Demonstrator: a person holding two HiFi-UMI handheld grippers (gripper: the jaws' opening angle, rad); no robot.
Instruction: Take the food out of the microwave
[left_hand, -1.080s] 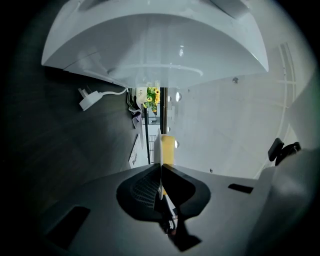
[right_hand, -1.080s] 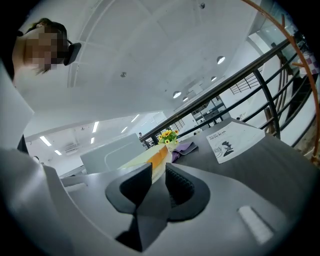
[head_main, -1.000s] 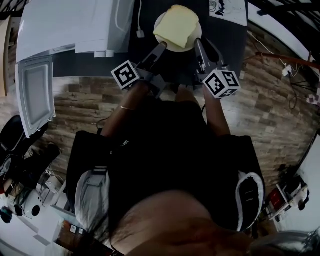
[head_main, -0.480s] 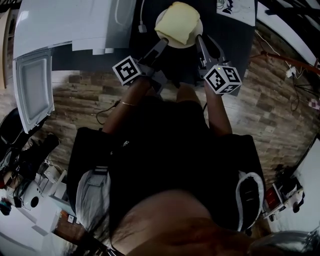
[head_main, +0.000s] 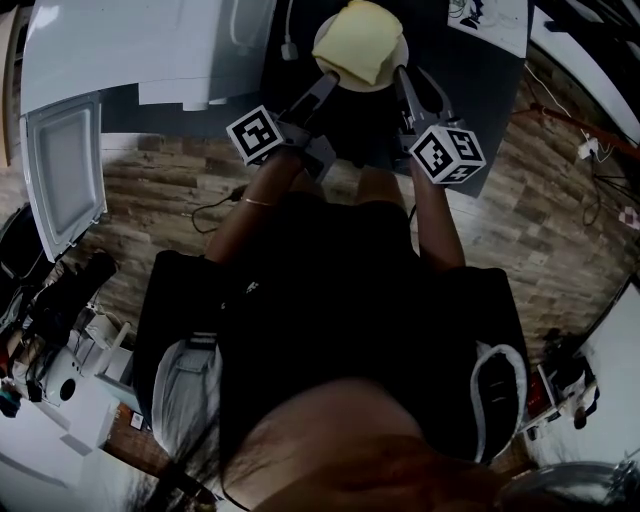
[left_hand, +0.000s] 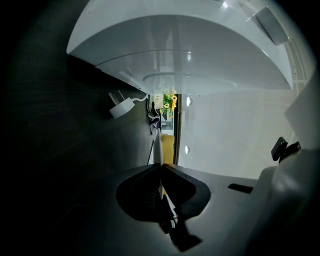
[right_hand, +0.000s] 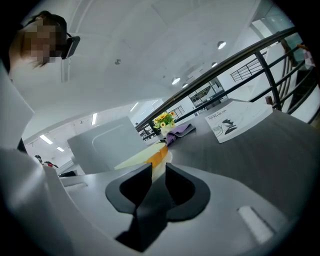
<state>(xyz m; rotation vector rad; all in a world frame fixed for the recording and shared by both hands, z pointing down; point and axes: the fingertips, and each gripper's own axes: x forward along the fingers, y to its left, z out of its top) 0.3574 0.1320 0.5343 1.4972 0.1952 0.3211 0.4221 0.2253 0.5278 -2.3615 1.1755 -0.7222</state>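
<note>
A white plate (head_main: 365, 88) carries a pale yellow slice of food (head_main: 362, 40) over the dark table (head_main: 470, 90). My left gripper (head_main: 328, 78) is shut on the plate's left rim. In the left gripper view the thin white plate (left_hand: 156, 147) edge runs between the jaws of the left gripper (left_hand: 161, 167), with the food (left_hand: 167, 147) beside it. My right gripper (head_main: 398, 72) is shut on the right rim. In the right gripper view the food (right_hand: 150, 157) lies just past the right gripper (right_hand: 158, 170).
The white microwave (head_main: 140, 40) stands at the table's left with its door (head_main: 65, 170) swung open over the wooden floor. A printed sheet (head_main: 490, 15) lies at the table's far right. A white plug (head_main: 290, 50) lies near the plate. Flowers (right_hand: 165, 119) and a purple cloth (right_hand: 182, 130) sit farther off.
Both grippers and the plate between them have sunk a little toward the dark table, drifting toward the top of the head view. Both grips on the plate are unchanged.
</note>
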